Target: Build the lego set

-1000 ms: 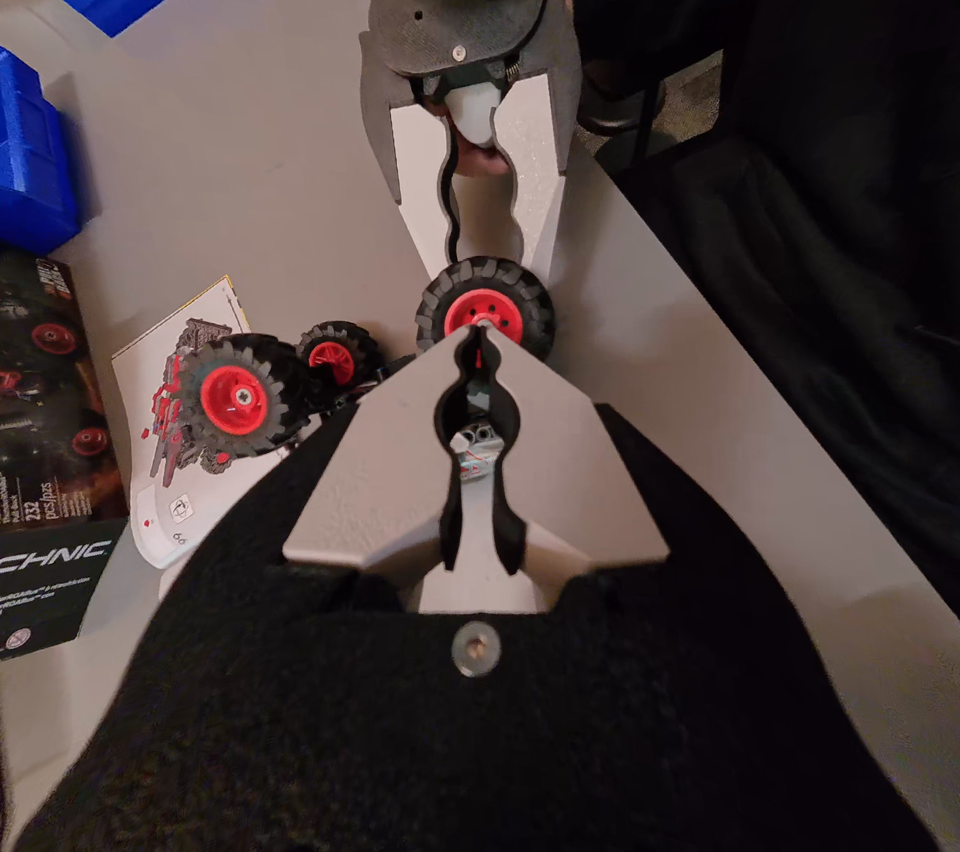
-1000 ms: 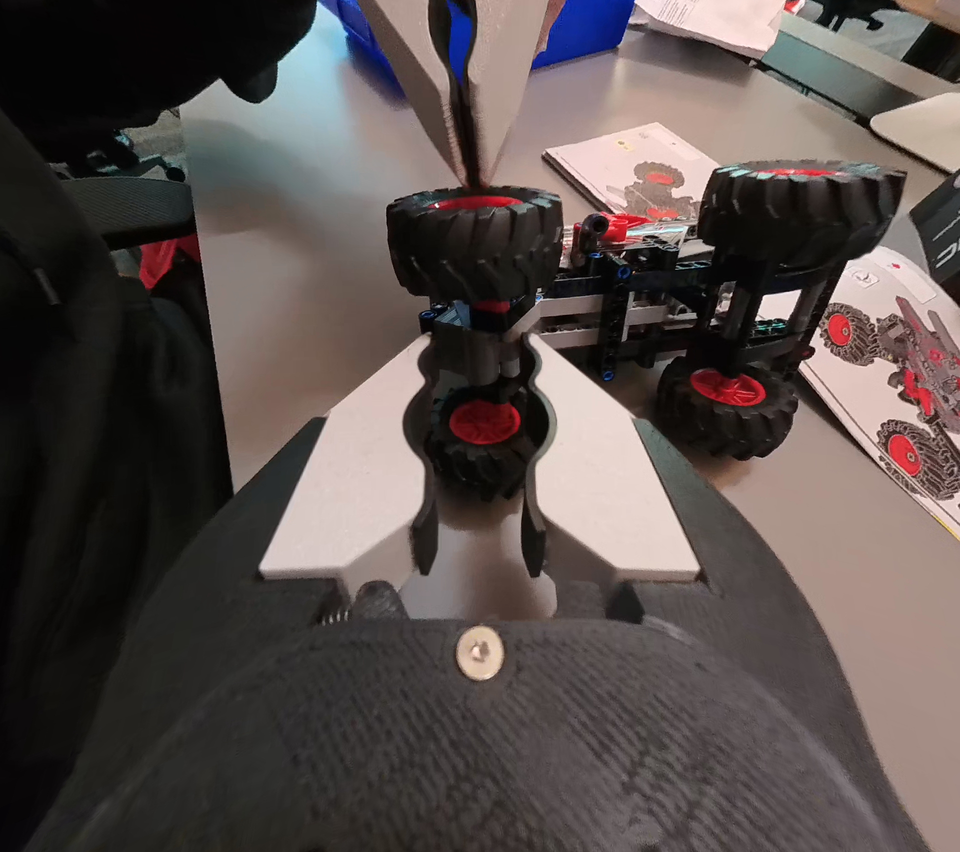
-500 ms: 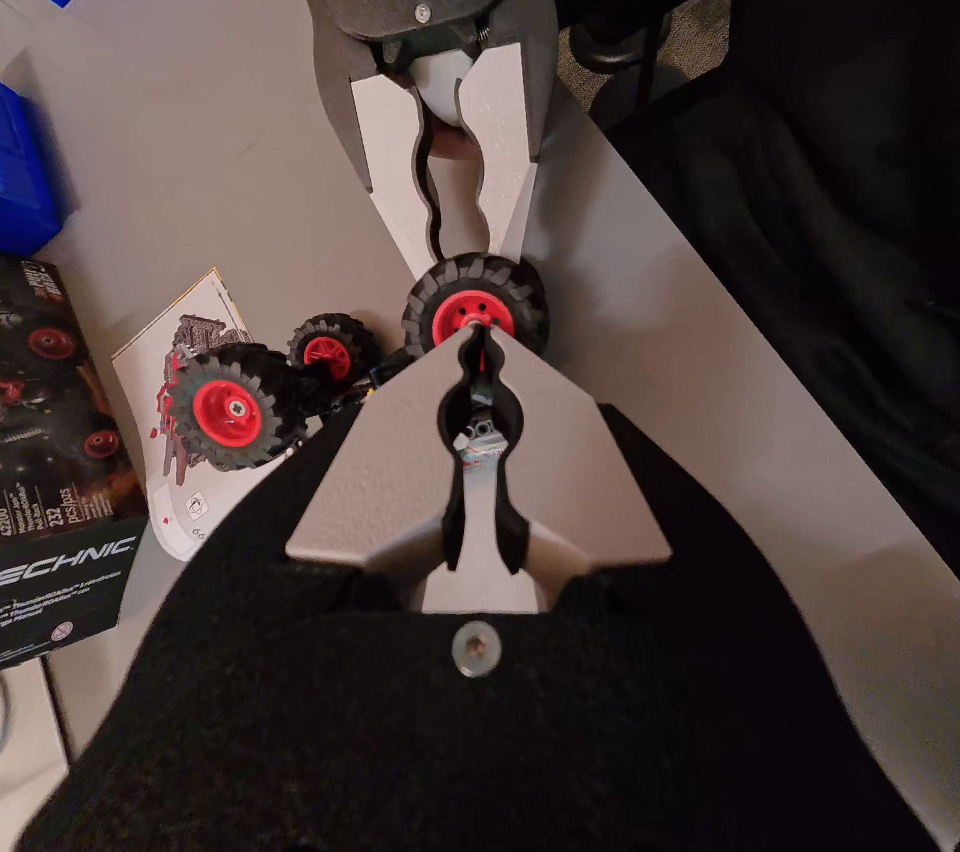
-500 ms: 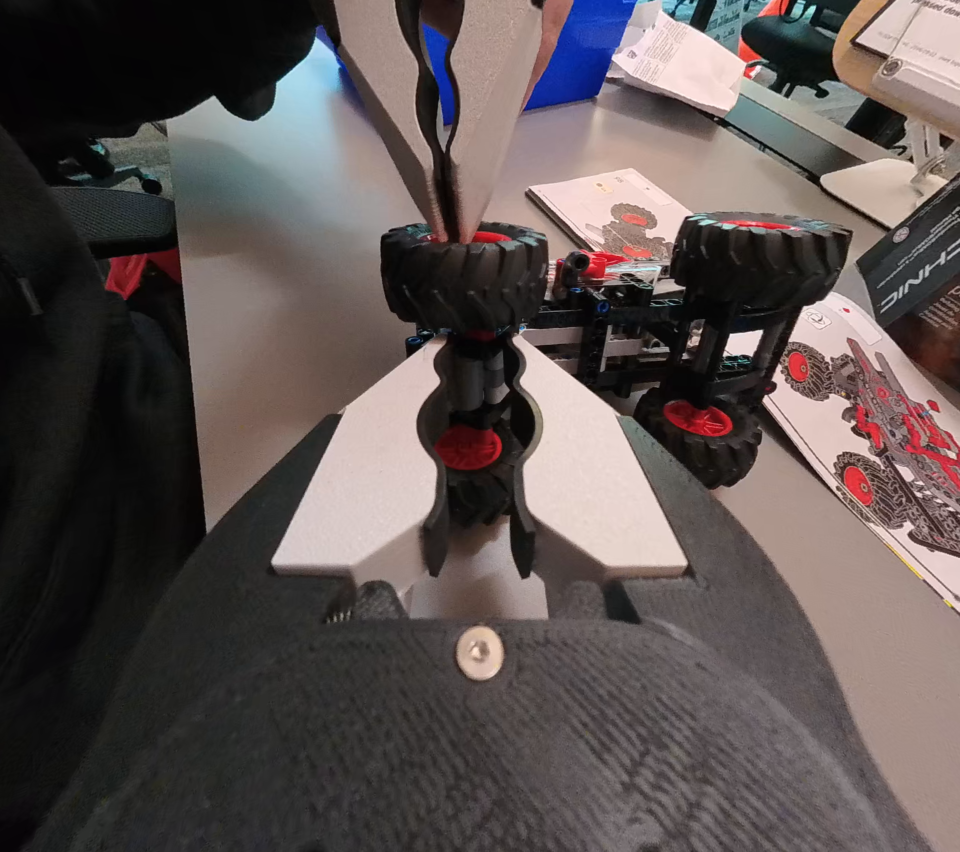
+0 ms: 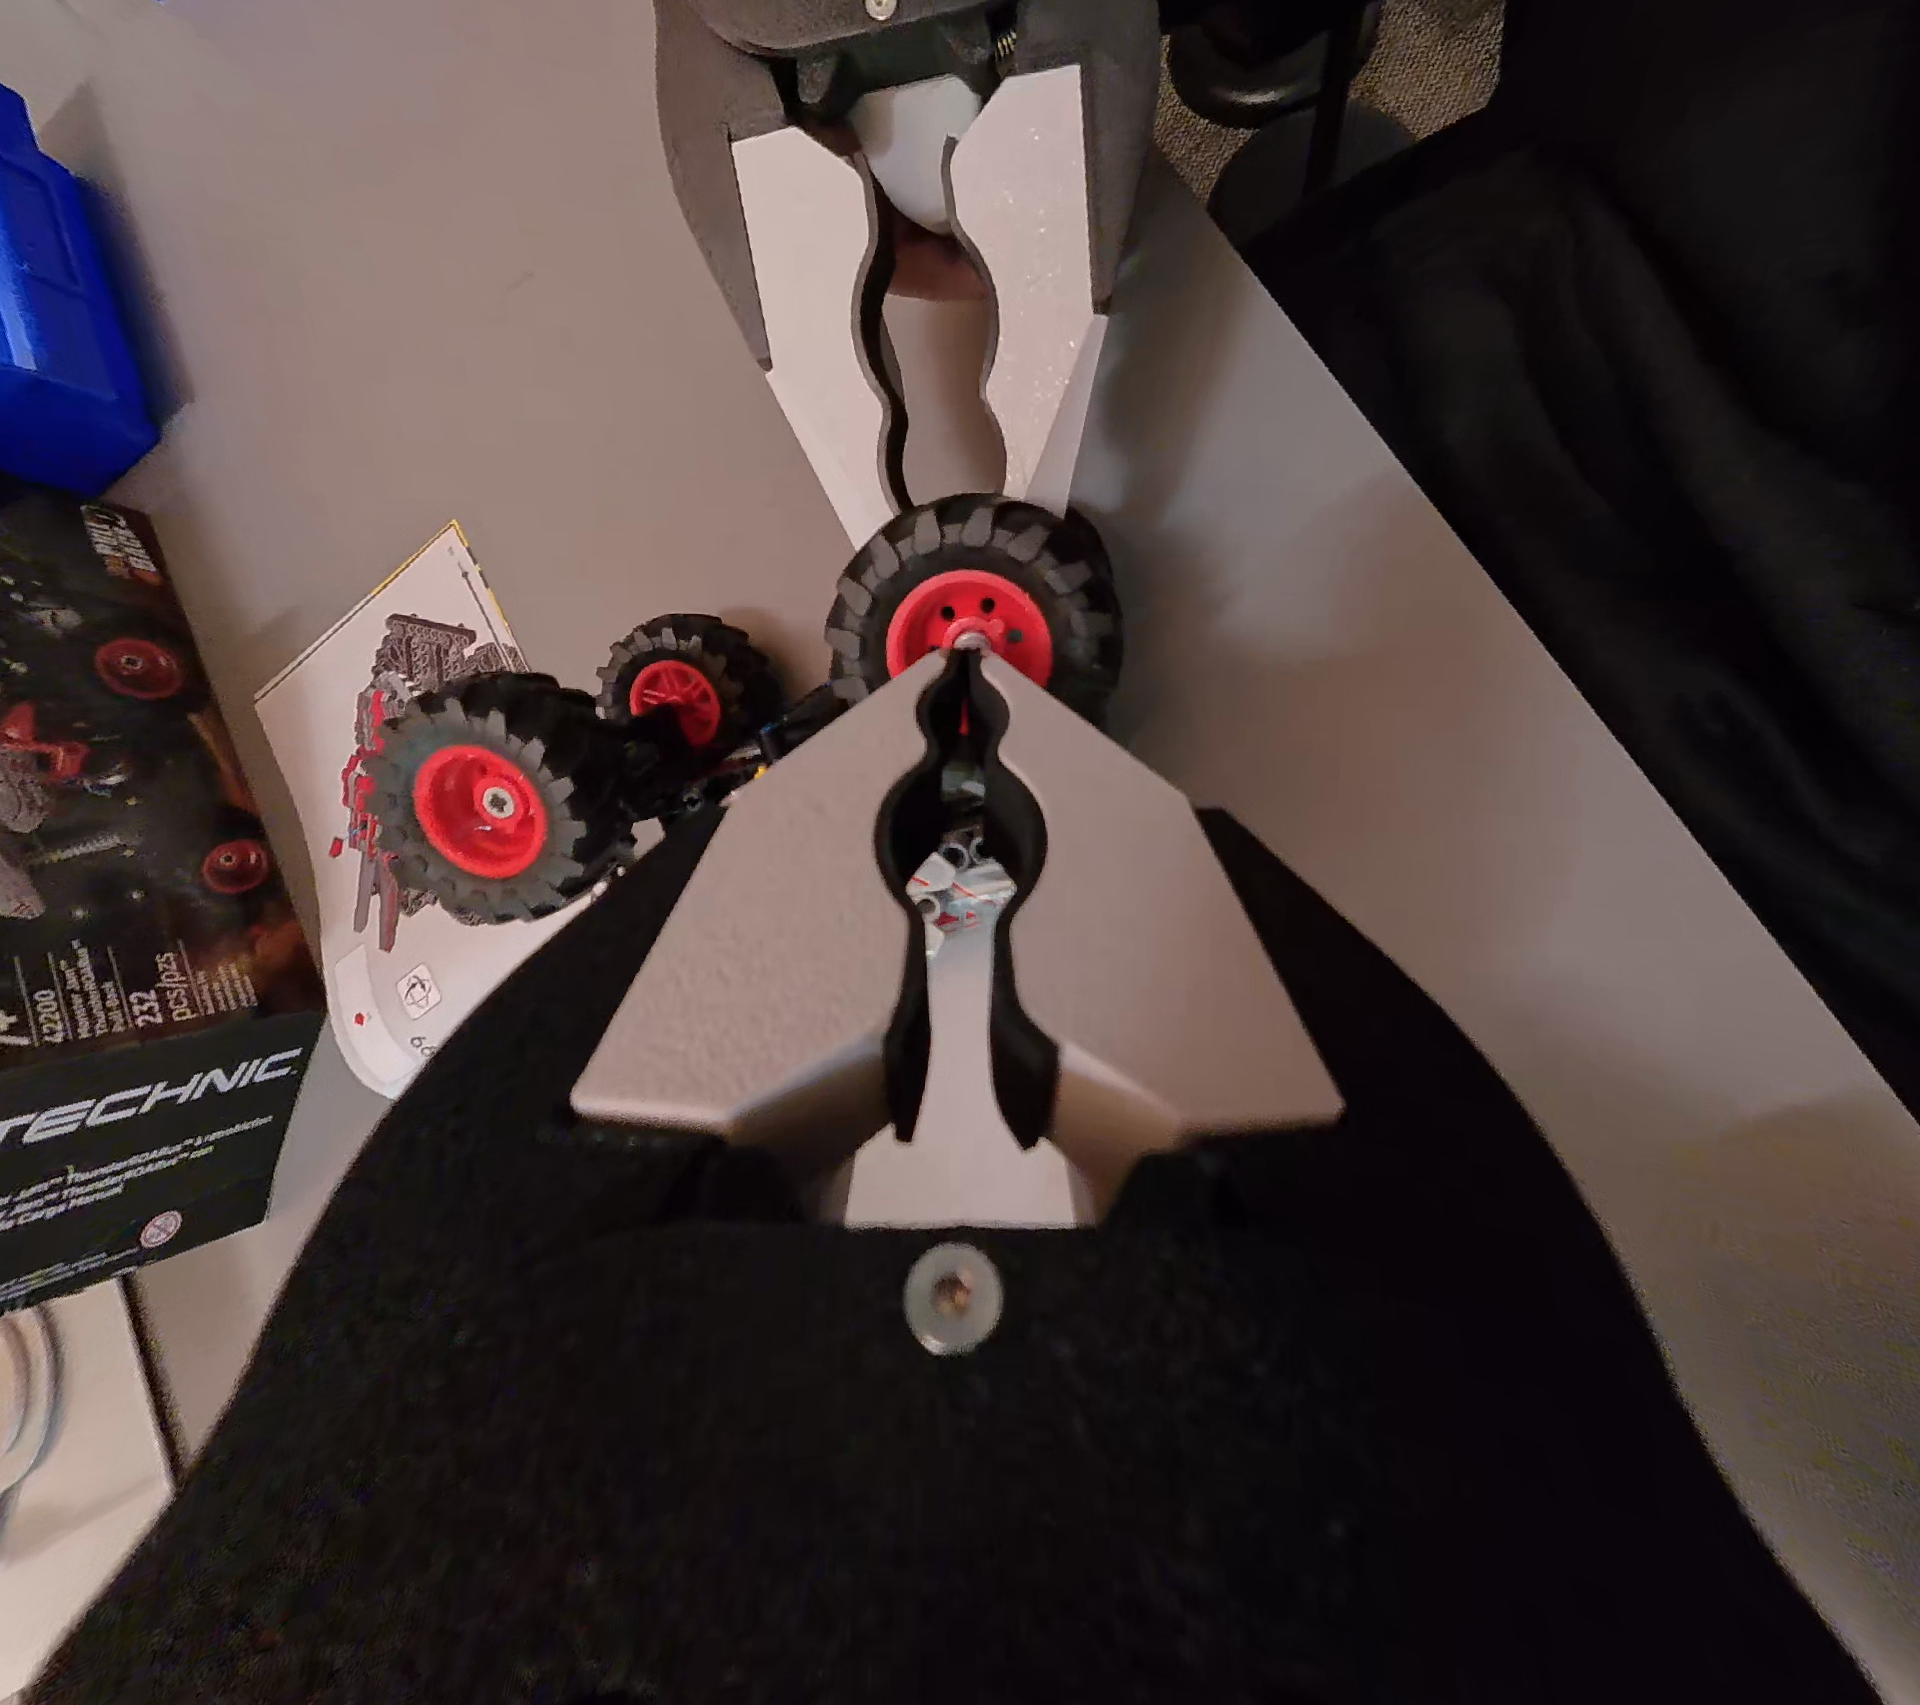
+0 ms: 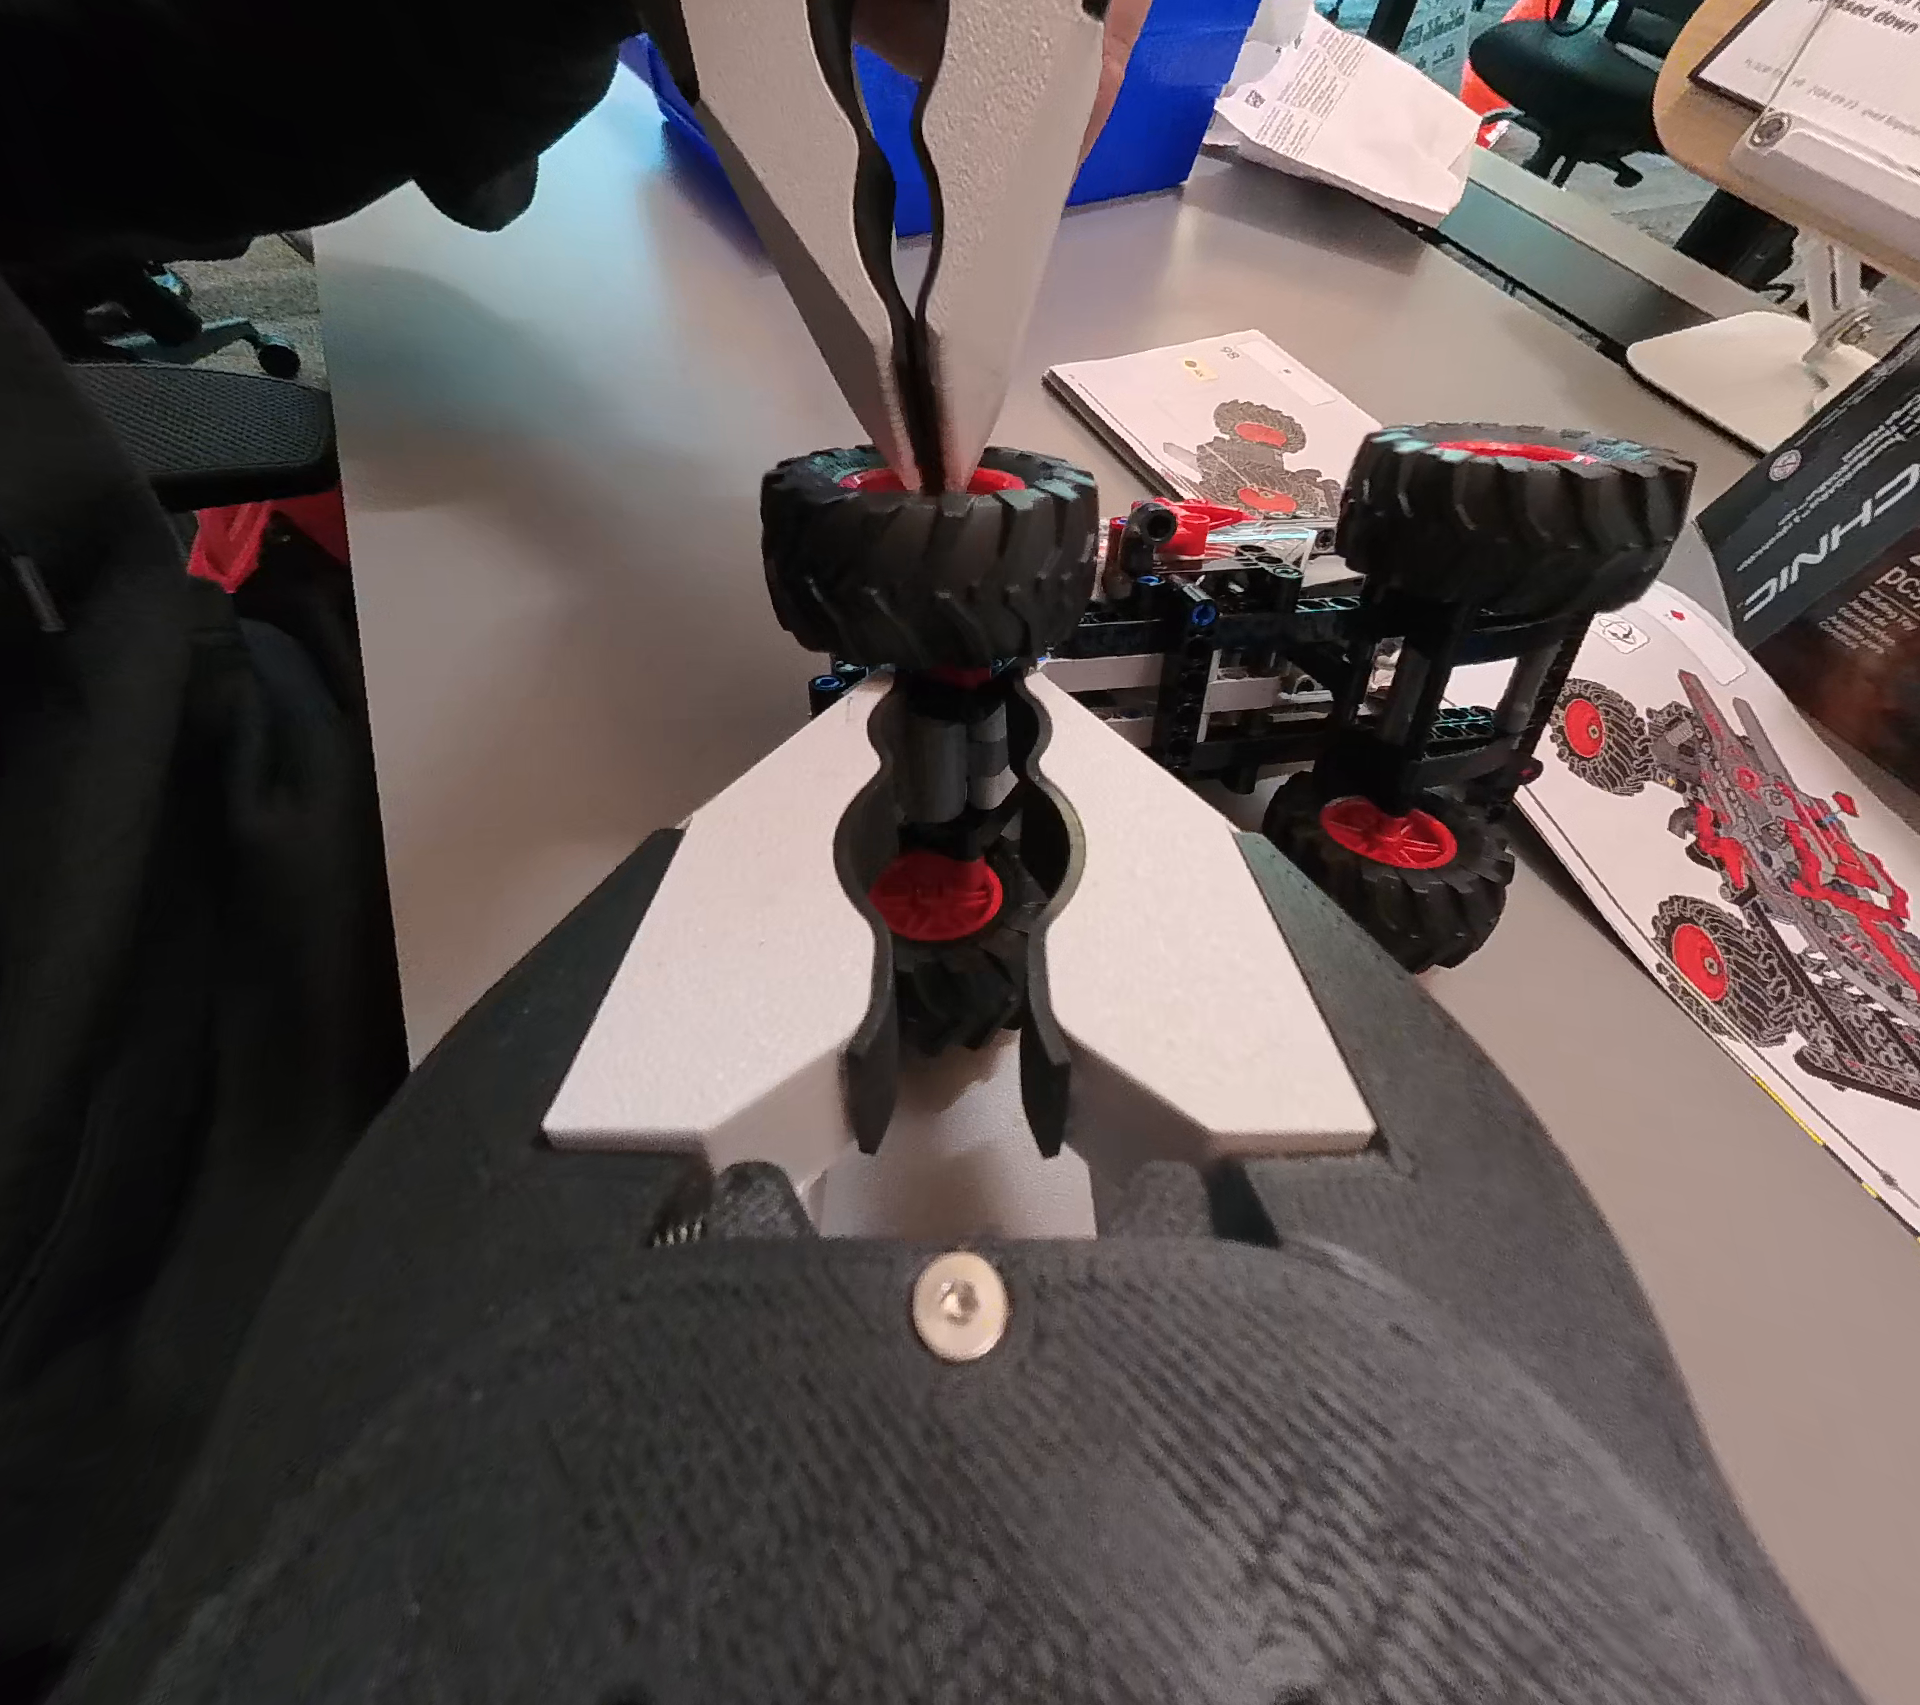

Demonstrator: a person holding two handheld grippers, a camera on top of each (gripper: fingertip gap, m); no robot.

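A Lego truck chassis [image 6: 1247,679] with black tyres and red hubs lies on its side on the grey table [image 6: 582,512]. Its near upper wheel [image 6: 925,575] faces up. My left gripper [image 6: 925,460] comes down from above, shut, with its tips on that wheel's red hub; in the left wrist view the gripper [image 5: 961,663] touches the hub of the wheel [image 5: 1049,575]. My right gripper [image 6: 951,694] is shut on the axle part [image 6: 956,762] just under this wheel. It also shows in the left wrist view [image 5: 966,492], behind the wheel.
The instruction booklet [image 6: 1766,876] lies open beside the truck, and the set's dark box [image 5: 135,928] beyond it. Blue bins [image 5: 62,325] and loose papers [image 6: 1340,107] stand at the back. The table edge [image 5: 1455,616] runs close by the wheel, with dark fabric past it. My two grippers' fingertips are within a few centimetres of each other.
Both grippers keep their places on the wheel and axle. The views have shifted slightly, and the left gripper's tips stay pressed on the hub.
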